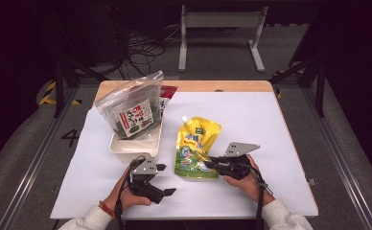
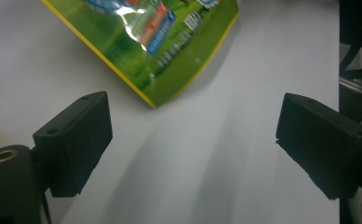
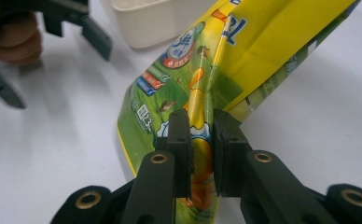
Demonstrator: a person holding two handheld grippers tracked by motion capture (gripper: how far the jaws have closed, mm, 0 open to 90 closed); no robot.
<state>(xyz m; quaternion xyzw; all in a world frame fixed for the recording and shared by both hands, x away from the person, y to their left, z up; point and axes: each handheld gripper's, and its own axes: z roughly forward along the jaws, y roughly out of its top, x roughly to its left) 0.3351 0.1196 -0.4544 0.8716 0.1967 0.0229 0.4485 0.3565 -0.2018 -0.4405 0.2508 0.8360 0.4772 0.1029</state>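
Note:
A yellow and green spouted pouch (image 1: 196, 147) lies on the white table cover, spout toward the far side. My right gripper (image 1: 212, 164) has pinched the pouch's near right edge; in the right gripper view its pads press a fold of the pouch (image 3: 244, 60), and the right gripper (image 3: 201, 135) is shut on it. My left gripper (image 1: 165, 179) rests on the table to the pouch's left, jaws wide open with nothing between them. In the left gripper view the left gripper (image 2: 193, 140) faces bare cover, with the pouch's (image 2: 170, 42) corner beyond.
A white tub (image 1: 136, 143) stands left of the pouch, holding a clear zip bag (image 1: 132, 108) of dark snacks with a red packet (image 1: 167, 93) behind it. The table's wooden far edge (image 1: 189, 86) shows past the white cover (image 1: 251, 115).

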